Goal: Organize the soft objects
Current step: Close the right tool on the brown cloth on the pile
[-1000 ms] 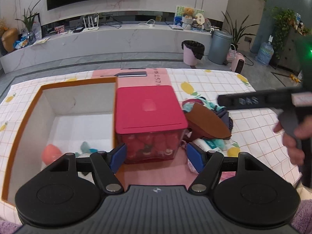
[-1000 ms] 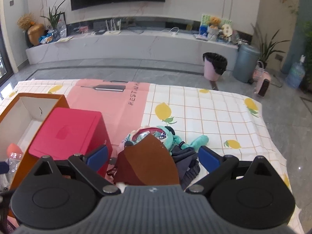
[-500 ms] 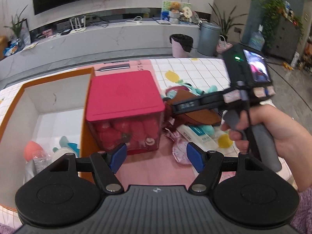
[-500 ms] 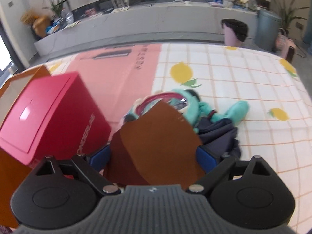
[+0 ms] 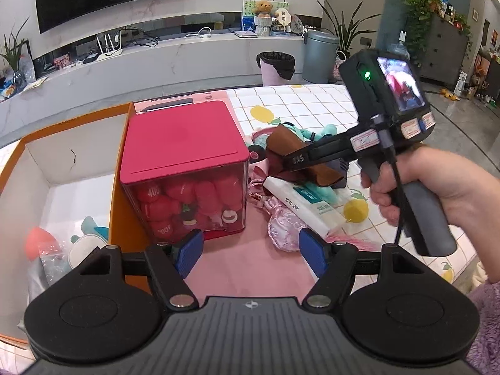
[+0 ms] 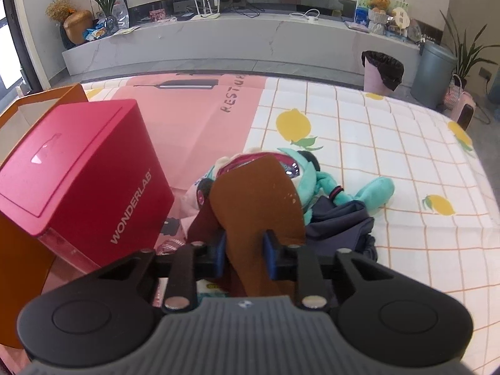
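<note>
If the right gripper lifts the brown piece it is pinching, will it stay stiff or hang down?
The brown piece is probably floppy: it folds between the right gripper pads. It looks thin, so likely light. It overlaps the teal plush, which might drag along.

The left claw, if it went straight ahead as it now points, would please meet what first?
Probably the shiny pink pouch lying just ahead between the open fingers of the left claw; depth is uncertain.
</note>
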`<state>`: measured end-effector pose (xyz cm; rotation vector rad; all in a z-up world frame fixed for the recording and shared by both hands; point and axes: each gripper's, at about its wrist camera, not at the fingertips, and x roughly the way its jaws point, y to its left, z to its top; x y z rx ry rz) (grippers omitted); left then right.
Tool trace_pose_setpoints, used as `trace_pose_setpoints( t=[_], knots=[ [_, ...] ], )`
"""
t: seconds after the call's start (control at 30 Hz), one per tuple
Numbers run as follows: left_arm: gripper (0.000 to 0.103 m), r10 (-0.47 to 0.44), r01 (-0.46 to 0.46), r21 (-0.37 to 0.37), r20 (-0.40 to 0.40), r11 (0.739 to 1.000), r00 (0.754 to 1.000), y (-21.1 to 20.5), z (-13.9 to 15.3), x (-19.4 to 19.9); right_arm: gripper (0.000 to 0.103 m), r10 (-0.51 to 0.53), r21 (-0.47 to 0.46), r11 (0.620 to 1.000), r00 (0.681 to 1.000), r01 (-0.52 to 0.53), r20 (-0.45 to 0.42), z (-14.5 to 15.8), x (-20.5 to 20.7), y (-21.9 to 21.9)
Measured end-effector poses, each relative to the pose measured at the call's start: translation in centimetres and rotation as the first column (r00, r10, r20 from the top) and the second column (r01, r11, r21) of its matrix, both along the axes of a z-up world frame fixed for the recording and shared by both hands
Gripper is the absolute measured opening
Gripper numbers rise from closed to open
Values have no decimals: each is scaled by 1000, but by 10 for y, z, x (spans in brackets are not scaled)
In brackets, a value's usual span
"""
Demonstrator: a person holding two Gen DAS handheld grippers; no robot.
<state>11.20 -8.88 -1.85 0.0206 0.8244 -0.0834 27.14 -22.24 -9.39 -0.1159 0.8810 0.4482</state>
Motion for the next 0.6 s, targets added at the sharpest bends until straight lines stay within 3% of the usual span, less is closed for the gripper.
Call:
trace_pose_setpoints(
  t=[0.17,0.4,0.6],
  knots=[
    [82,-28,28,-10,-8,1000,1000,-5,-4,0,15,-33,-17,999,999,33,-5,11,-4,-5],
    [82,-80,80,4,6,997,997,-20,-11,-4,14,-108,44,993,993,111,-52,28,-4,-37],
    [82,-73,73,11,5,997,997,-29,-19,-3,14,-234,59,968,961,244,-147,15,8,-89]
  ],
)
